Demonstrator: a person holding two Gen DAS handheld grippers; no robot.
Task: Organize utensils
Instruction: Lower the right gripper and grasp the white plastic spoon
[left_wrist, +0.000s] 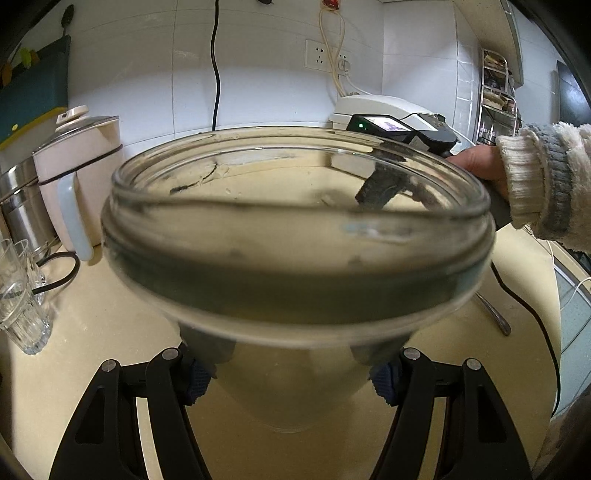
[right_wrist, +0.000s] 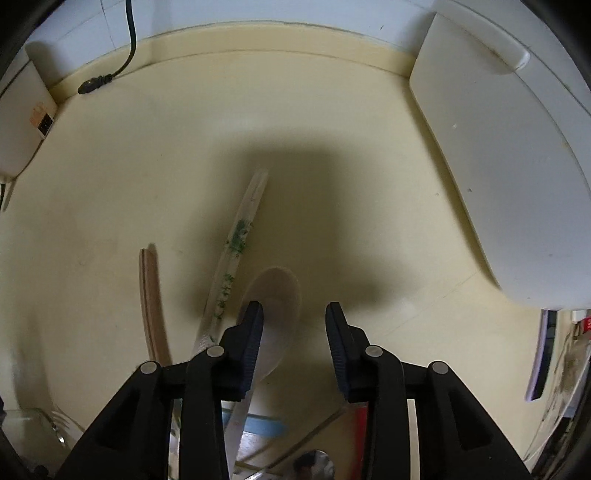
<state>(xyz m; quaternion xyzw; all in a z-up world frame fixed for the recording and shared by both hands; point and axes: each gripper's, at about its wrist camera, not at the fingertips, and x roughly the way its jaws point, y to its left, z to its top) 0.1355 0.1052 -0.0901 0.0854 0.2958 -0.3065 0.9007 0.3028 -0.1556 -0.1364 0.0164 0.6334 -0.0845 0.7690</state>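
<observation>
1. We grip the glass jar (left_wrist: 295, 236) in the left gripper (left_wrist: 288, 380), closed on its body.
2. Right gripper (right_wrist: 294, 314) hangs open, empty, over the wooden spoon (right_wrist: 273, 295); patterned chopsticks (right_wrist: 236, 254) lie beside the spoon.
3. Next, we judge: close on the spoon; carry it to the jar.

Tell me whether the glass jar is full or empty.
Empty: the jar, held in the left tongs, shows only counter through its open mouth.

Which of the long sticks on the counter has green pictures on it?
The pale chopsticks in the middle, beside the spoon. The brown chopsticks further left are plain wood.
</observation>
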